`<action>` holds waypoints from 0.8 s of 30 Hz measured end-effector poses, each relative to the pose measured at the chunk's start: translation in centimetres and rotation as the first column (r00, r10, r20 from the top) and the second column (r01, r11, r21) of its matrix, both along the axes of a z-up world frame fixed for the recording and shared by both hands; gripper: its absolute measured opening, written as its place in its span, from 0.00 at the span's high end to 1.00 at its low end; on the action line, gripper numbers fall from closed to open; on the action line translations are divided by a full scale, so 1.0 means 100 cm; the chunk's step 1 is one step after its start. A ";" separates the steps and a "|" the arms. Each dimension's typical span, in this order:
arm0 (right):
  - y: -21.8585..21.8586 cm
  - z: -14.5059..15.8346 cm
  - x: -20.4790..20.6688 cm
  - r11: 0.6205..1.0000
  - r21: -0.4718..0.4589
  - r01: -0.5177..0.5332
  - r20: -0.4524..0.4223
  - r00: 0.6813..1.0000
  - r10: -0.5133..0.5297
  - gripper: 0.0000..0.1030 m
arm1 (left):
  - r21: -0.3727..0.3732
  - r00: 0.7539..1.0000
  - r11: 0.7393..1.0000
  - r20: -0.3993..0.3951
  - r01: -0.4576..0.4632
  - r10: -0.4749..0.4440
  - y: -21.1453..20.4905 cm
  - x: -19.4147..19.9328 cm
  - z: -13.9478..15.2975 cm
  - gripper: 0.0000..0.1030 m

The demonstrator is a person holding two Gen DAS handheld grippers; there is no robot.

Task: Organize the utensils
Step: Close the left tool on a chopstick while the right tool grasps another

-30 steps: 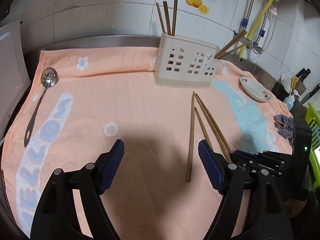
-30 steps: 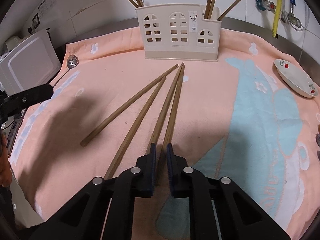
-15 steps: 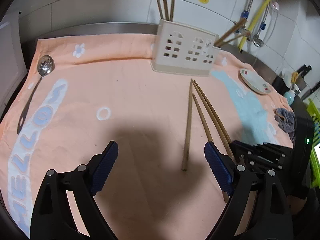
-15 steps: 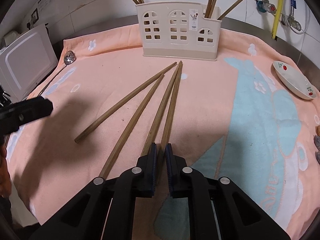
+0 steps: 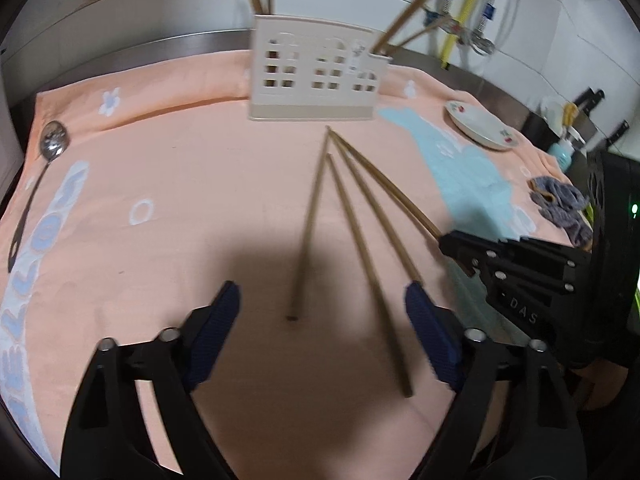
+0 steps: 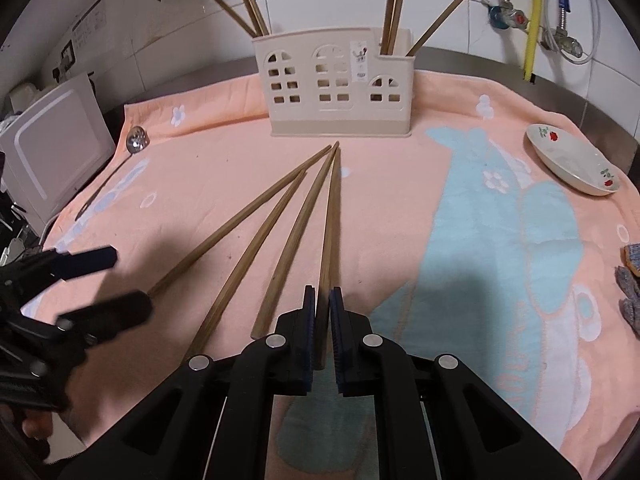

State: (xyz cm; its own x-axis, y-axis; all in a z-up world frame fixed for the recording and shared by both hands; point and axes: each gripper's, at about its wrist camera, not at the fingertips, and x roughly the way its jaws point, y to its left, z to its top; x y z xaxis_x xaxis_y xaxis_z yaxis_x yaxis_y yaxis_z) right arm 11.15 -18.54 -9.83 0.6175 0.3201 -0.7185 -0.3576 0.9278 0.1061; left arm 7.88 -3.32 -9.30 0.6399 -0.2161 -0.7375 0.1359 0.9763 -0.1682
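Observation:
Several wooden chopsticks (image 6: 280, 224) lie fanned on the peach towel (image 6: 200, 168), tips toward the cream utensil holder (image 6: 340, 92), which has chopsticks standing at both ends. My right gripper (image 6: 323, 312) is shut on the thick end of the rightmost chopstick (image 6: 330, 216); it also shows in the left wrist view (image 5: 460, 248). My left gripper (image 5: 322, 312) is open, low over the towel, with the near ends of the leftmost chopstick (image 5: 308, 228) and its neighbour between its fingers. A slotted metal spoon (image 5: 44, 168) lies at the towel's left edge.
A white dish (image 6: 572, 160) sits on the towel at the right. A grey cloth (image 5: 564, 208) lies at the right edge. A white appliance (image 6: 52, 148) stands to the left. Tiled wall, pipes and hoses (image 6: 532, 16) are behind the holder.
My left gripper has moved right and forward, so the loose chopsticks now lie between its fingers. My right gripper stays shut on its chopstick and has lifted slightly.

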 end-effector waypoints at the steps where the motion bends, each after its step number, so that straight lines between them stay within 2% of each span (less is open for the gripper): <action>1: -0.002 0.002 -0.001 1.000 0.004 0.000 0.005 1.000 0.000 0.93 | -0.001 1.000 1.000 -0.005 0.010 -0.010 -0.004 0.001 -0.001 0.31; 10: -0.010 0.005 -0.004 1.000 0.030 -0.007 0.023 1.000 0.007 0.93 | -0.038 0.997 0.998 -0.046 0.054 -0.056 -0.025 0.010 -0.010 0.69; 13: -0.012 0.004 -0.003 0.999 0.039 -0.008 0.020 1.000 0.007 0.93 | -0.050 0.996 0.996 -0.062 0.068 -0.071 -0.032 0.012 -0.014 0.77; 24: -0.017 0.000 -0.003 0.998 0.061 -0.012 0.015 1.000 0.011 0.93 | -0.022 0.993 0.999 -0.115 0.037 -0.039 -0.041 0.024 -0.027 0.84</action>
State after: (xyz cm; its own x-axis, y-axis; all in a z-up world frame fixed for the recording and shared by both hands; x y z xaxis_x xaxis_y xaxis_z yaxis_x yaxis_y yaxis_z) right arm 10.88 -20.29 -9.85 0.6240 0.3701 -0.6883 -0.3700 0.9157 0.1569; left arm 10.25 -7.38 -11.97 0.5420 -0.2537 -0.8012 0.1515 0.9672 -0.2038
